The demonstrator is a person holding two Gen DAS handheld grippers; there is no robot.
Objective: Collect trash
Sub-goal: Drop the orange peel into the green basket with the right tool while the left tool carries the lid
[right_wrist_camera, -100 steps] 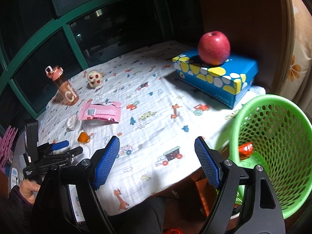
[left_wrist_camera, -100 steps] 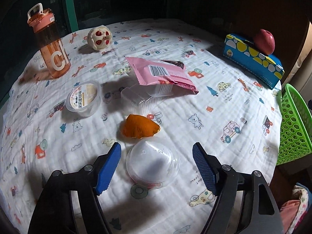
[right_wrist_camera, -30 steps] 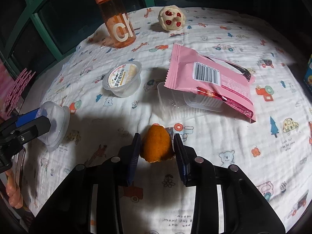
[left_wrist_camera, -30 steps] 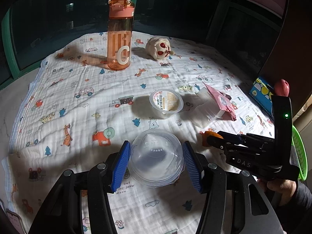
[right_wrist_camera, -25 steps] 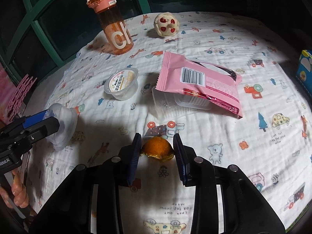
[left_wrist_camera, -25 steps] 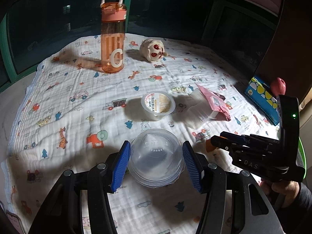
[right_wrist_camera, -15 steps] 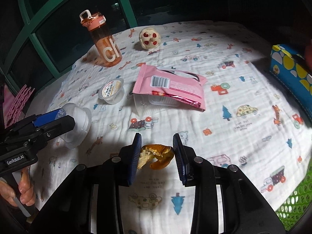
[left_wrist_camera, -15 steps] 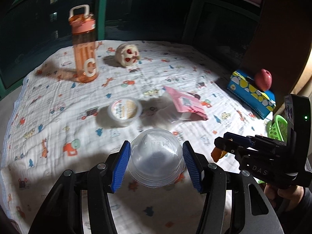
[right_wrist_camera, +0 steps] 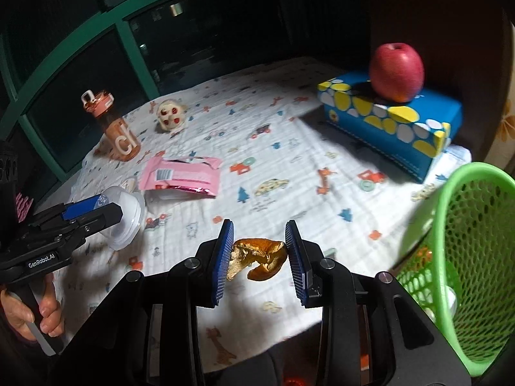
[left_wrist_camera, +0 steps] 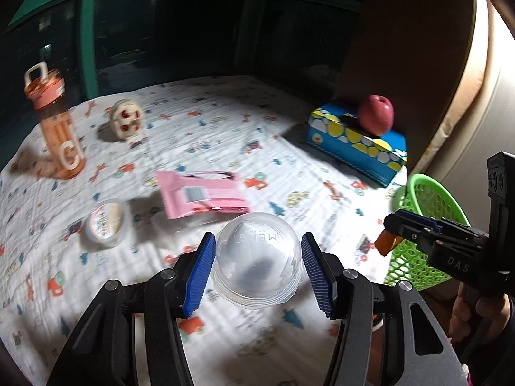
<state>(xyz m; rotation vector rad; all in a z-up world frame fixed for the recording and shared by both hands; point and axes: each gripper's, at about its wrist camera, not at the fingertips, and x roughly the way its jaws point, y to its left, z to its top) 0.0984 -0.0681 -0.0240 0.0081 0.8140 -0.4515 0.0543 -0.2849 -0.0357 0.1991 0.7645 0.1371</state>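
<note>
We count one clear domed cup [left_wrist_camera: 257, 262] clamped in our left gripper [left_wrist_camera: 257, 268], one orange peel [right_wrist_camera: 259, 259] pinched tight in our right gripper [right_wrist_camera: 259, 257], one green basket [right_wrist_camera: 466, 257], and one pink wrapper [left_wrist_camera: 201, 193] and one sealed jelly cup [left_wrist_camera: 104, 222] left on the cloth well away from the basket. Since a second ago both pieces have risen off the cloth and swung toward the basket, the peel now just beside its rim. Both grippers tilt downward, each gripped by a hand [right_wrist_camera: 29, 312].

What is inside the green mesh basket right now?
Through the green mesh basket wall, a pale rounded object shows near the bottom, with an orange blur higher up. Its mesh and rim hide the rest.
</note>
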